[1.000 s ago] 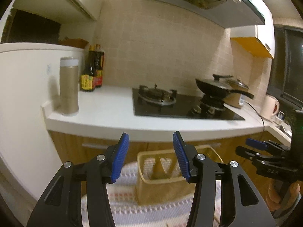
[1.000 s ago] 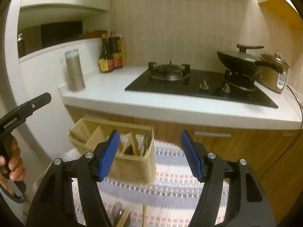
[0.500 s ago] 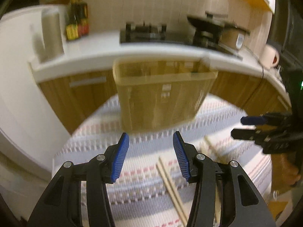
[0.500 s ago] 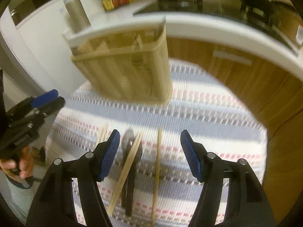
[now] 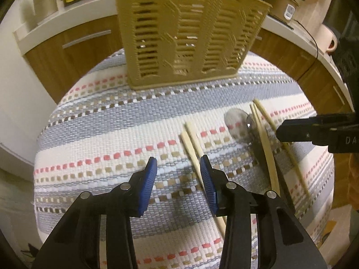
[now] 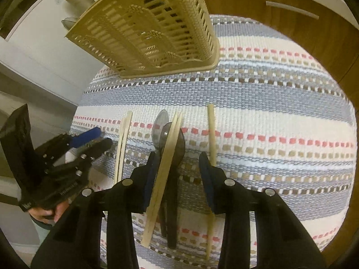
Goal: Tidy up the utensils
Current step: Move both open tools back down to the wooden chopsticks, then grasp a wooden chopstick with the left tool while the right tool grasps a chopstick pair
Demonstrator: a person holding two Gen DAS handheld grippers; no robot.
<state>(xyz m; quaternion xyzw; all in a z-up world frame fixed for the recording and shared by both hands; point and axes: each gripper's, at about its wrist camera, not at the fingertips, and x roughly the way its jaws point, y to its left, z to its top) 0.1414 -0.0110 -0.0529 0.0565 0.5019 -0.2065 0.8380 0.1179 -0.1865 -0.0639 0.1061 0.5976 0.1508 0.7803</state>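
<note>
**Zero utensils filed so far — all still on the mat**

Nothing sorted yet, judging by what lies loose. The caddy [image 5: 188,33] stands at 12 o'clock on the striped mat [image 5: 101,134], upright, slotted walls, dividers inside. Its compartments cannot be read from these angles; contents unclear.

Left on the mat, right wrist view: chopstick pair [image 6: 122,148] at 9 o'clock, two spoons [image 6: 160,123] near centre with a second chopstick pair [image 6: 167,163] lying across the dark-handled one, and a single chopstick [image 6: 211,130] at 1 o'clock of centre. All well apart from the caddy.

Left hand-held gripper [image 5: 177,179]: jaws closing, nothing between them, bare mat only; the chopstick pair [image 5: 190,141] lies just beside its right pad, at 1 o'clock, not clamped. Released, not grasping.

Right hand-held gripper [image 6: 177,170]: jaws closing, with the crossed chopstick pair and spoon handles between them. Pads do not look pressed on anything yet; the single chopstick runs just outside the right pad. Not grasping, as far as shown.

Judgement: very start of the job; every pickup and drop still to do.

Hard to see: handle ends of spoons and chopsticks hidden under the gripper bodies; second spoon's bowl half covered by the chopsticks; the left gripper shows side-on at 9 o'clock in the right view, with part of a hand below it. Bottle labels at top edge unreadable.
</note>
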